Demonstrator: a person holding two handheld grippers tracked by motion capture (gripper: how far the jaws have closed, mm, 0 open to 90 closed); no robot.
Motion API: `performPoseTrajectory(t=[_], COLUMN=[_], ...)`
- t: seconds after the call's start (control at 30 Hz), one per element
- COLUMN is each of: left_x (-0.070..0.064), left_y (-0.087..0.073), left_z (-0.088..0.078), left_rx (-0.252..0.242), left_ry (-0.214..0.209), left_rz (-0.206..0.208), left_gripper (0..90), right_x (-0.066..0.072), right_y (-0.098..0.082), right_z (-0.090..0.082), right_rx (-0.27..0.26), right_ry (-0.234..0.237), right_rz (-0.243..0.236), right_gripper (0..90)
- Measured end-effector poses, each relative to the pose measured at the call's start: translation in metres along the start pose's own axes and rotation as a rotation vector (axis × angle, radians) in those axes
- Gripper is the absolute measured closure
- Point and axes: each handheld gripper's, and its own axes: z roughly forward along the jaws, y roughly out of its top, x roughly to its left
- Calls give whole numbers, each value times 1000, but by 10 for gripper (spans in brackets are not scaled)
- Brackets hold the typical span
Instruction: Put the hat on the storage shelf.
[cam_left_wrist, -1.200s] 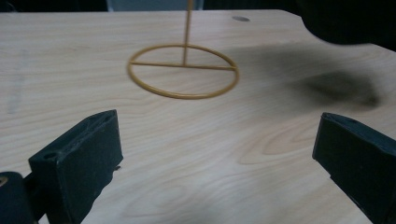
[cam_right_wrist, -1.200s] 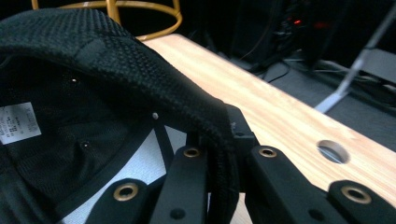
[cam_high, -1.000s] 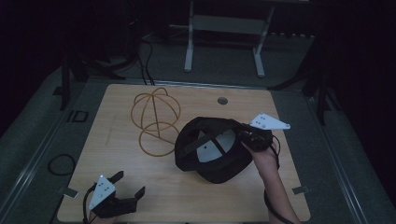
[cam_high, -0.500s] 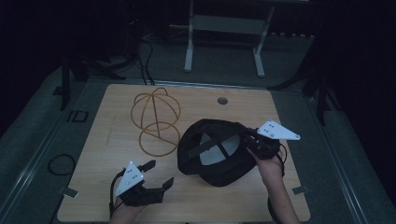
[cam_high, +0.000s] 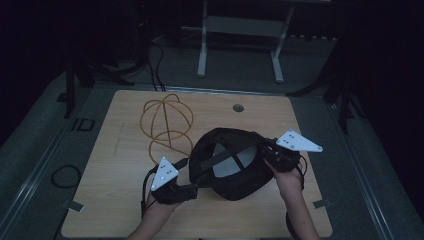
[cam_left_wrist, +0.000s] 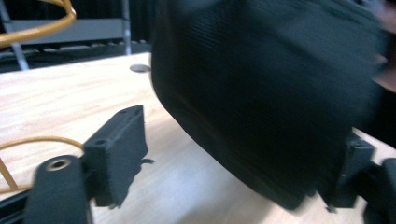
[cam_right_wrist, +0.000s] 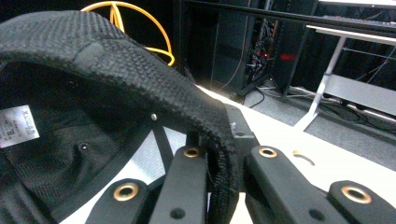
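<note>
Dark room, grey floor; light wooden table (cam_high: 110, 200) at centre.

Near edge, 7 o'clock: left claw (cam_high: 192, 189), held in a hand, jaws partly apart and just closing in, the near rim of the cap between them; pads not yet pressing, as the left gripper view shows.

Centre, toward 4 o'clock: black cap (cam_high: 227, 187), inside turned upward, a white label (cam_right_wrist: 17, 127) sewn within.

3 o'clock of the cap: right claw (cam_high: 264, 150), jaws clamped tight on the cap's mesh edge.

11 o'clock of the cap: orange wire stand (cam_high: 166, 122), just beside it.

Far edge, 12 o'clock: round grommet hole (cam_high: 238, 107). Beyond: white desk frame (cam_high: 240, 47) on the floor.
</note>
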Motion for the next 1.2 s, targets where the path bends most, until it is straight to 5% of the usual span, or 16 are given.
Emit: performPoseTrajectory(t=[0.13, 0.5, 1.03, 1.2], left_x=[0, -3, -12, -17], left_y=[1, 6, 37, 54], left_z=[2, 4, 5, 8], left_rx=[-20, -18, -75, -93], left_ry=[8, 122, 75, 75], left_rz=[-43, 23, 50, 77], left_gripper=[434, 848, 883, 883], right_x=[1, 8, 6, 9], right_y=[-1, -7, -31, -37], right_z=[-3, -6, -16, -17], right_rx=[-3, -9, -16, -7], right_ry=[7, -7, -10, -18], right_rz=[8, -7, 98, 73], right_gripper=[882, 881, 837, 751])
